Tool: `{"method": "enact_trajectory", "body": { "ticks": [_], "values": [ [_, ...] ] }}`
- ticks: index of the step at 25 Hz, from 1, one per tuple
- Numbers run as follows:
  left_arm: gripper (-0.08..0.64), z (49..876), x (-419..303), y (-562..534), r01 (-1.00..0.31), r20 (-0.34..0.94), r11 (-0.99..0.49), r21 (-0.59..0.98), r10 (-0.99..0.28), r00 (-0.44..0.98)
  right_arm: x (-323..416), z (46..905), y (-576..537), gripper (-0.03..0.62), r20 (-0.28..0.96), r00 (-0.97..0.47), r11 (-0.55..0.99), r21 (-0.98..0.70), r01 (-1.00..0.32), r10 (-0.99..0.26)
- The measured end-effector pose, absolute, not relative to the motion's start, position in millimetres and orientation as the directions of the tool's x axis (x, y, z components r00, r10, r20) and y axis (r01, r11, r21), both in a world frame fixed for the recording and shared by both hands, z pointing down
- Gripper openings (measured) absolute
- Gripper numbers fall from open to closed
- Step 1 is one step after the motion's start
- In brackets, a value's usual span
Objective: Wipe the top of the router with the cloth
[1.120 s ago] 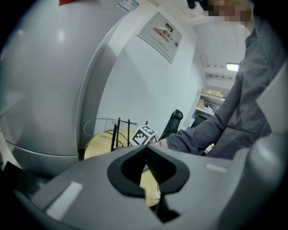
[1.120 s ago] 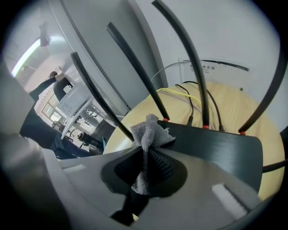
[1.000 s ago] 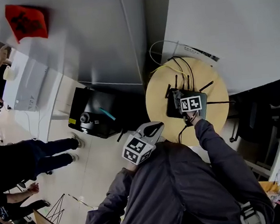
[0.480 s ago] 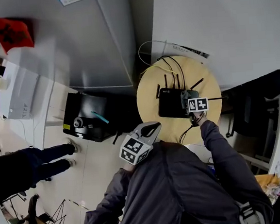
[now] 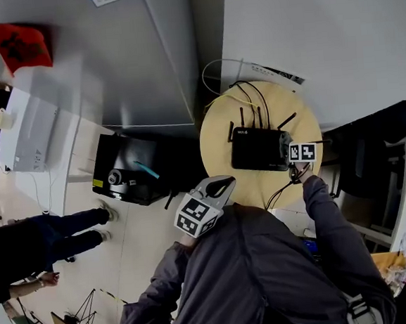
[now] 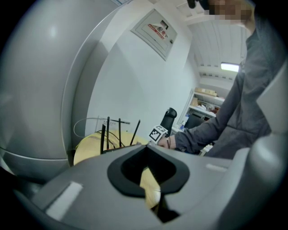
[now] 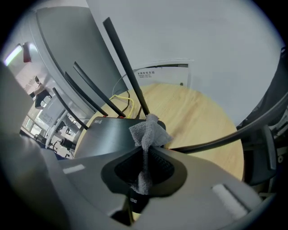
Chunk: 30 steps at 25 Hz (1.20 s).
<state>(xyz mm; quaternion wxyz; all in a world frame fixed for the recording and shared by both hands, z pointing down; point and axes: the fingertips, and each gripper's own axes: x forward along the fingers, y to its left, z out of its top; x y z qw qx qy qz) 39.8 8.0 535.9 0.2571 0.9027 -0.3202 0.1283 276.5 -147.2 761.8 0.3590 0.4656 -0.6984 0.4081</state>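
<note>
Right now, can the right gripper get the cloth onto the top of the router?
Probably yes. The right gripper, shut on the cloth, sits at the right edge of the router, and the flat top is bare; the upright antennas stand along its far edge.

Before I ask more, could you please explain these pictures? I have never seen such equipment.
A person holds a two-jaw gripper in each hand. One picture looks down from a camera on the head; the other two come from cameras on the grippers. On the round light-wood table lies a flat black router with thin antennas. The right gripper pinches a small grey cloth by the router's edge. The left gripper, jaws together and empty, is held near the person's chest.
</note>
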Motion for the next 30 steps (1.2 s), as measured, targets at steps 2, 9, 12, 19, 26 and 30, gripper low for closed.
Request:
{"method": "enact_trajectory", "body": {
  "ticks": [2, 9, 12, 19, 26, 30],
  "values": [
    [0.000, 536, 38, 9, -0.641, 0.396, -0.666, 0.382, -0.508, 0.765, 274, 759, -147, 0.028, 0.880, -0.299, 0.216, -0.232, -0.948, -0.369],
    [0.000, 536, 28, 11, -0.619, 0.398, -0.688, 0.379, -0.483, 0.780, 175, 747, -131, 0.028, 0.840, -0.430, 0.345, -0.317, -0.884, -0.332],
    [0.000, 537, 22, 12, -0.610, 0.400, -0.695, 0.382, -0.470, 0.787, 132, 748, -120, 0.028, 0.827, -0.472, 0.356, -0.361, -0.862, -0.304],
    [0.000, 538, 6, 13, -0.591, 0.406, -0.709, 0.384, -0.445, 0.798, 70, 755, -100, 0.028, 0.820, -0.512, 0.390, -0.398, -0.830, -0.254],
    [0.000, 539, -3, 11, -0.566, 0.411, -0.728, 0.386, -0.414, 0.812, 78, 760, -96, 0.028, 0.836, -0.485, 0.392, -0.369, -0.843, -0.256],
    [0.000, 539, 5, 10, -0.549, 0.407, -0.740, 0.388, -0.397, 0.823, 102, 760, -97, 0.028, 0.840, -0.470, 0.370, -0.359, -0.856, -0.271]
  ]
}}
